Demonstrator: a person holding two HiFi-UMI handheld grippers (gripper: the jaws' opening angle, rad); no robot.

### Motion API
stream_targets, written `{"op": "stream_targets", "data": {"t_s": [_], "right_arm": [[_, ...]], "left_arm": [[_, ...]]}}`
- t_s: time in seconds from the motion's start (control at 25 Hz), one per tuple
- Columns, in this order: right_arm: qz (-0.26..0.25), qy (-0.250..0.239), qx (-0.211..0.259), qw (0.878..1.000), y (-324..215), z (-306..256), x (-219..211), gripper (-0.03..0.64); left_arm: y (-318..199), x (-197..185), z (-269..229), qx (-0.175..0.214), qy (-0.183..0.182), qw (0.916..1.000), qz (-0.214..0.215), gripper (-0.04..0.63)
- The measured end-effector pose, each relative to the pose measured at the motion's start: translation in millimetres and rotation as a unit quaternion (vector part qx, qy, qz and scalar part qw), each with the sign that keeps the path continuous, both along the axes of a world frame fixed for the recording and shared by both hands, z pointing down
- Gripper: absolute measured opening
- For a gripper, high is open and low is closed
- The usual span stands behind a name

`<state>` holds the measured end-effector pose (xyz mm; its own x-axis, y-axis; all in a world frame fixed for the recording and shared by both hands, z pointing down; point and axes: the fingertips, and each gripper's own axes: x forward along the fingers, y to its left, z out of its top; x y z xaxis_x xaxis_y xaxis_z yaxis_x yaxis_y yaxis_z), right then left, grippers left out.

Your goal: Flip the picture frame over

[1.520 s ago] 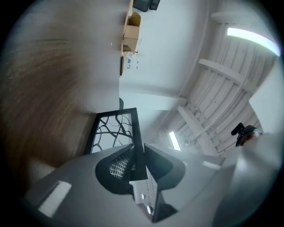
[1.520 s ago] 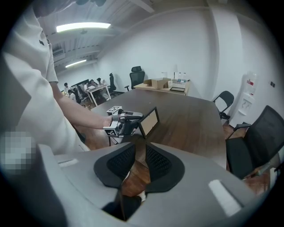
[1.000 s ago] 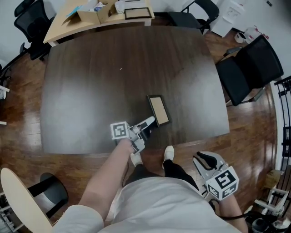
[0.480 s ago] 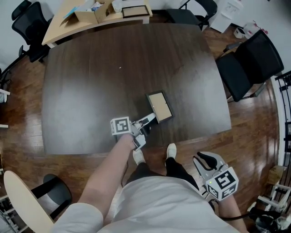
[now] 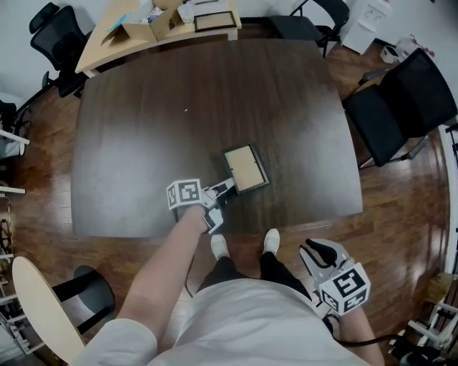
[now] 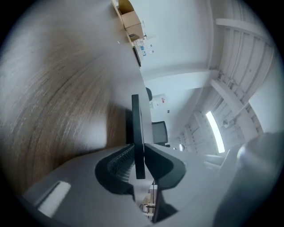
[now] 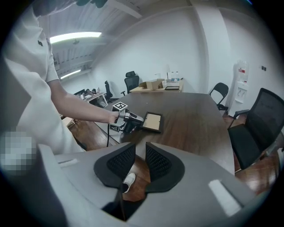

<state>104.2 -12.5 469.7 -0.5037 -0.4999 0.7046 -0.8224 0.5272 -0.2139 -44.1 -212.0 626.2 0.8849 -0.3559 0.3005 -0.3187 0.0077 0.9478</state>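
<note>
A black picture frame (image 5: 245, 167) with a tan face turned up is at the near middle of the dark table (image 5: 157, 121). My left gripper (image 5: 223, 187) is shut on its near left edge. In the left gripper view the frame (image 6: 137, 133) shows edge-on, pinched between the two jaws of the gripper (image 6: 138, 151), with the tabletop to its left. Whether it touches the table I cannot tell. My right gripper (image 5: 318, 250) hangs off the table's near right corner, low by the person's side. Its jaws (image 7: 140, 150) are shut on nothing and look toward the frame (image 7: 152, 121).
Black office chairs (image 5: 401, 107) stand at the table's right side, with another (image 5: 57, 39) at the far left. A light wooden desk (image 5: 154, 21) with cardboard boxes and a second frame stands behind the table. The person's shoes (image 5: 218, 246) are at the near edge.
The frame has turned in the left gripper: its tan face now shows wider and flatter than a second ago. The right gripper has stayed low at the right.
</note>
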Motion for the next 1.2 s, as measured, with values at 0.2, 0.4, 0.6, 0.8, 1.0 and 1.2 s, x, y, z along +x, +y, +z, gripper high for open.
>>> {"op": "stream_targets", "data": {"t_s": [0.2,0.4,0.6,0.8,1.0,1.2], "right_arm": [[-0.025,-0.019,0.0,0.999,-1.9,5.6,24.3,0.075],[-0.046,-0.033,0.003,0.998,-3.5,12.4,54.4,0.074],[-0.064,-0.039,0.007,0.997,-4.4,23.2,74.6,0.075],[-0.07,-0.041,0.029,0.996,-7.6,21.5,73.0,0.075],[-0.068,-0.037,0.067,0.995,5.9,7.7,56.2,0.075],[-0.05,-0.021,0.103,0.993,56.3,-3.7,23.3,0.078]], "left_arm": [[-6.5,-4.2,13.1,0.002,-0.121,0.9927,0.002,0.078],[-11.6,-14.8,20.8,0.03,-0.256,0.9661,0.014,0.072],[-11.3,-29.7,-1.1,0.089,-0.357,0.9299,0.009,0.075],[17.4,-22.9,-55.5,0.193,-0.344,0.919,0.004,0.075],[88.9,-2.2,-124.7,0.298,-0.281,0.9122,0.008,0.075],[196.4,-14.8,-171.7,0.379,-0.246,0.8917,0.03,0.074]]}}
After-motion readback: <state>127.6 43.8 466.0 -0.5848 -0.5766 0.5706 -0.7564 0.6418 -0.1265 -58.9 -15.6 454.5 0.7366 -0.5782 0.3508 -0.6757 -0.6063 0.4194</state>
